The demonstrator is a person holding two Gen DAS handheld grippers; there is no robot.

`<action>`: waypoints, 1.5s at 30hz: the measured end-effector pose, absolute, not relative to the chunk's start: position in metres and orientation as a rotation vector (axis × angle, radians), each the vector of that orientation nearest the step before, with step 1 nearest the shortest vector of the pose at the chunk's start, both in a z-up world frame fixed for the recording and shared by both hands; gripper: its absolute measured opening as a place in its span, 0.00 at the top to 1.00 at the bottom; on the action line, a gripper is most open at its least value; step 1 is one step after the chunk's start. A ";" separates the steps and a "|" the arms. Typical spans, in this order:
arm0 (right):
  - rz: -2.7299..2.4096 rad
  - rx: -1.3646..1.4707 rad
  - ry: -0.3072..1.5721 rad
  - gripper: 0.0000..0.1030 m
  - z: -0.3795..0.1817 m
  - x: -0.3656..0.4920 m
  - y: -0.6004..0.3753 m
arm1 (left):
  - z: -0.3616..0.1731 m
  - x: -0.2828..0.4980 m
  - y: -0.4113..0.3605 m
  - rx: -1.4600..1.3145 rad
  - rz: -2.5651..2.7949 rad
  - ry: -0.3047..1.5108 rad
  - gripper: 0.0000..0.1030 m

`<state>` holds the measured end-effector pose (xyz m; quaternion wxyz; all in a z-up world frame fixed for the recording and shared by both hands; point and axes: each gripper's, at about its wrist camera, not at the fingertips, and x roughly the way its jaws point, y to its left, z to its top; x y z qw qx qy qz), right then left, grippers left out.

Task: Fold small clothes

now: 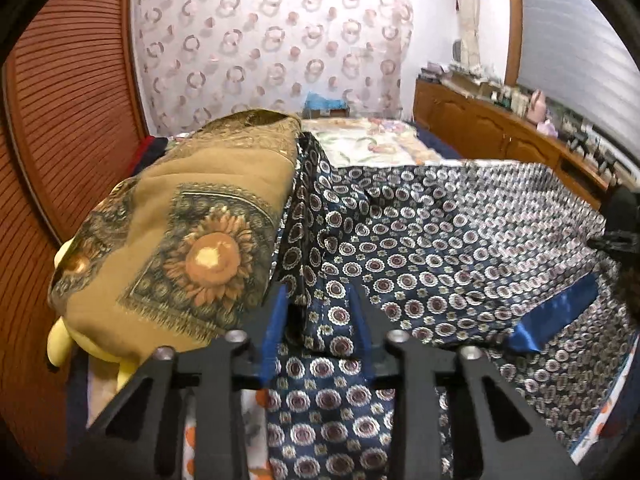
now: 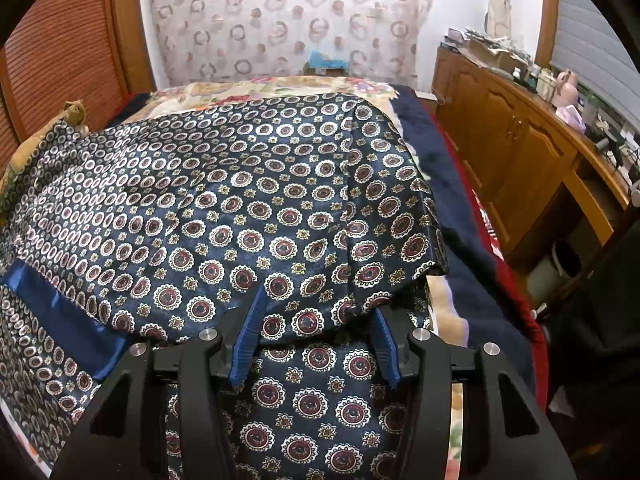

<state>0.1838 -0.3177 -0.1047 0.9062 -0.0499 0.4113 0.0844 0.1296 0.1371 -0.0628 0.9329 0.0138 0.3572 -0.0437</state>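
A navy satin garment (image 1: 440,248) (image 2: 240,208) printed with red and white medallions lies spread over the bed; a plain blue strip (image 1: 552,316) (image 2: 60,312) shows along one hem. My left gripper (image 1: 318,316) is shut on a raised fold at the garment's left end, with cloth bunched between its blue pads (image 1: 276,320). My right gripper (image 2: 320,316) holds the near right edge, the upper layer rising from between its pads (image 2: 252,320), whose tips are buried in the fold. In the left wrist view the right gripper (image 1: 624,232) is only a dark shape at the far right.
A brown sunflower-print cloth (image 1: 180,248) (image 2: 76,112) covers a yellow soft toy (image 1: 60,348) just left of the garment. The bed has a floral sheet (image 1: 368,144) (image 2: 280,88). A wooden cabinet (image 1: 500,128) (image 2: 520,152) runs along the right, a slatted door (image 1: 60,100) along the left.
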 end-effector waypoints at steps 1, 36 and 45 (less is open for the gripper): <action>0.174 -0.103 0.849 0.51 -0.104 0.184 -0.317 | -0.066 0.134 0.137 0.037 -0.078 0.746 0.76; 0.241 -0.060 0.677 0.99 -0.037 0.122 -0.353 | -0.032 0.071 0.144 -0.077 -0.164 0.628 1.00; 0.269 -0.025 0.648 0.99 -0.021 0.069 -0.364 | -0.044 0.027 0.158 -0.119 -0.139 0.644 1.00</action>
